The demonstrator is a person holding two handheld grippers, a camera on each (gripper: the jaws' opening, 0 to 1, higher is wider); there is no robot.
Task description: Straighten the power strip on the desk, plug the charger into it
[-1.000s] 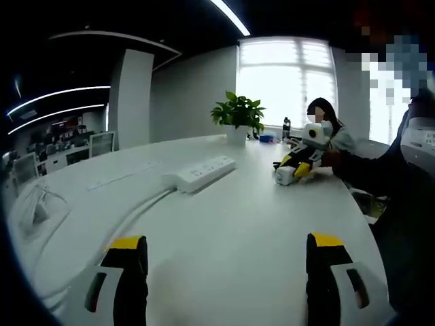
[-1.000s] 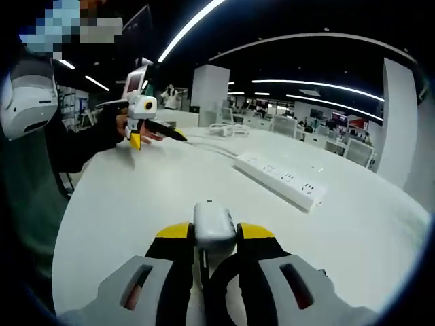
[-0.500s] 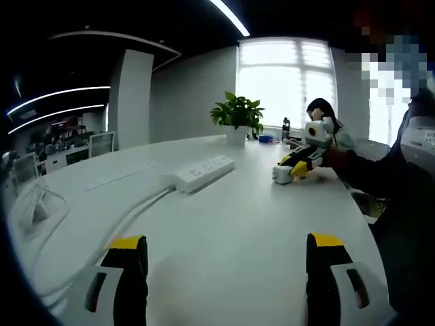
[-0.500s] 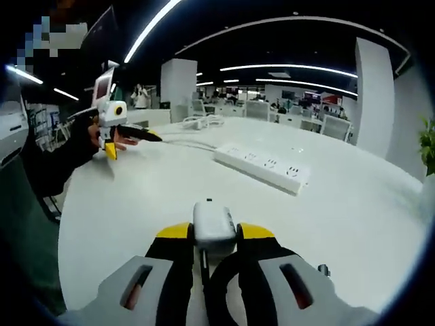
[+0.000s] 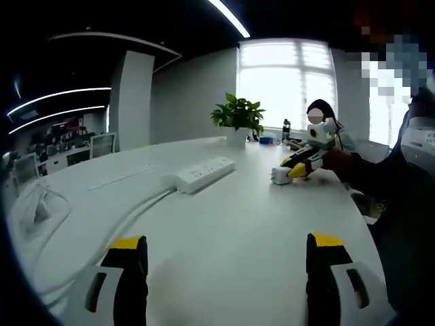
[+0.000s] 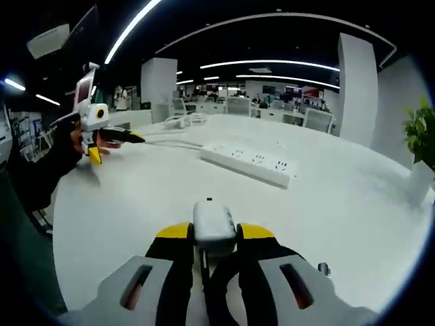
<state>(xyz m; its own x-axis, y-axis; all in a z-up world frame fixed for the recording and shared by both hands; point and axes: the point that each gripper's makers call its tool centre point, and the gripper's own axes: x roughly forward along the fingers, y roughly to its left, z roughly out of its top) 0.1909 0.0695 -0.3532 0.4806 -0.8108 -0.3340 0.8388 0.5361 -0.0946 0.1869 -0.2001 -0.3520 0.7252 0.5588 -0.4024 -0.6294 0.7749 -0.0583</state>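
Charger clamped, power strip ahead

My right tongs point(image 6: 206, 239) are still gripping the charger point(image 6: 214, 227), now swung rightward; my left tongs point(image 5: 228, 255) are hanging apart; the power strip point(image 6: 247, 161) is lying on the bench point(image 5: 258, 224).

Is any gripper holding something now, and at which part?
The right gripper holds the white charger, its fingers clamped on both sides of the body. The left gripper is open and holds nothing.
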